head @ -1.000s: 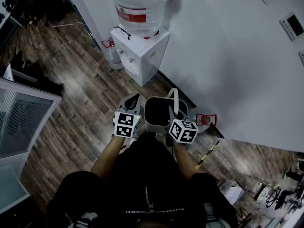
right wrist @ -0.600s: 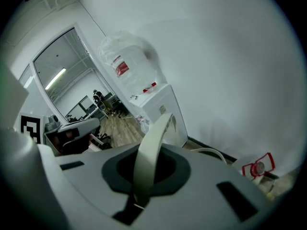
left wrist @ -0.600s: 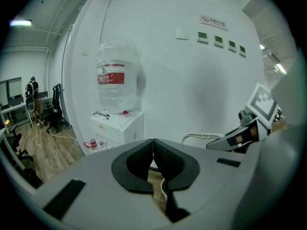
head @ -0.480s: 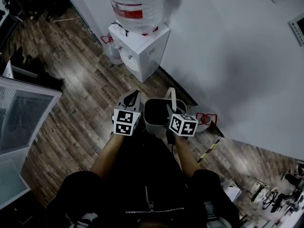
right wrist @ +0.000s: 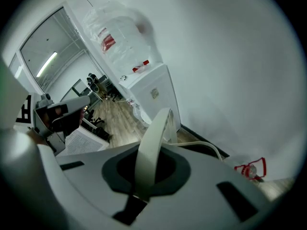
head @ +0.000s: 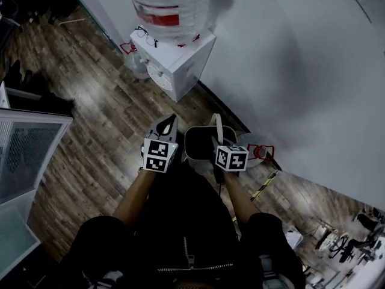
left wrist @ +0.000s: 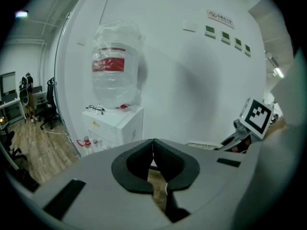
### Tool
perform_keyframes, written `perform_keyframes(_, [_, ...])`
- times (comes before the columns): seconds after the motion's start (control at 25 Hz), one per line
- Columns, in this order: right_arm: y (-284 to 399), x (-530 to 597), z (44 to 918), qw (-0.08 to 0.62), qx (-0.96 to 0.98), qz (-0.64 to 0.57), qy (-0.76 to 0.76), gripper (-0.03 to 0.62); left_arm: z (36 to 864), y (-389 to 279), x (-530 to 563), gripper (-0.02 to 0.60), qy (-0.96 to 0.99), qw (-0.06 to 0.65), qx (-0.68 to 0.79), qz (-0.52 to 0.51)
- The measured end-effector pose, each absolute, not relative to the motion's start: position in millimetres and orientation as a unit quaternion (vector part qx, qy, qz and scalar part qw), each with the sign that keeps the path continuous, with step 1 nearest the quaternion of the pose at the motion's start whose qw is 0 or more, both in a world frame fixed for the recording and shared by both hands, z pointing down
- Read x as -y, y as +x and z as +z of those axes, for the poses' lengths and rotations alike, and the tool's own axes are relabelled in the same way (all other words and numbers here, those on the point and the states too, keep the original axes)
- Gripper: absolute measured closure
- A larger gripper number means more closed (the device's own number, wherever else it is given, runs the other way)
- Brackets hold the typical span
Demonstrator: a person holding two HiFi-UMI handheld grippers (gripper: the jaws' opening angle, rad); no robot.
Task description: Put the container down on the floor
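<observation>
A grey container with a pale hoop handle hangs just above the wooden floor, close to the white wall. My right gripper is shut on that handle; in the right gripper view the handle rises as a pale band out from between the jaws of the right gripper. My left gripper is held just left of the container, apart from it. In the left gripper view the left gripper is shut, its pads touching with nothing between them. The container's base is hidden.
A white water dispenser with a large bottle stands against the wall beyond the container, glasses on top. A small red object lies by the wall at the right. A glass-fronted unit stands at the left.
Both grippers have sunk towards the floor, the container going down with the right one. The right gripper now tilts more steeply downward. Its hold on the handle is unchanged.
</observation>
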State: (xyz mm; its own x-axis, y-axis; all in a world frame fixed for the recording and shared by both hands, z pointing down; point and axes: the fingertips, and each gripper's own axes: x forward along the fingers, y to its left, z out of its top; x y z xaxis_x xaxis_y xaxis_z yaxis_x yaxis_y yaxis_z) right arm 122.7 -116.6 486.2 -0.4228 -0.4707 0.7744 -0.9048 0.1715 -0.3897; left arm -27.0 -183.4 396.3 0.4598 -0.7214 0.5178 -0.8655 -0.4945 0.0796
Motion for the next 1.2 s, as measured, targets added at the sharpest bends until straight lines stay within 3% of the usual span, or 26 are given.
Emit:
perform_keyframes(0.44, [122.1, 158.5, 584.8, 0.294, 0.652, 0.517, 0.470, 0.583, 440.6, -37.0, 220.2, 0.566, 0.839, 0.190, 0.452, 0.238])
perform_keyframes(1.2, [120.3, 272.7, 756.8, 0.203, 0.611, 0.552, 0.530, 0.583, 611.3, -13.1, 292.4, 0.566, 0.861, 0.159, 0.424, 0.233])
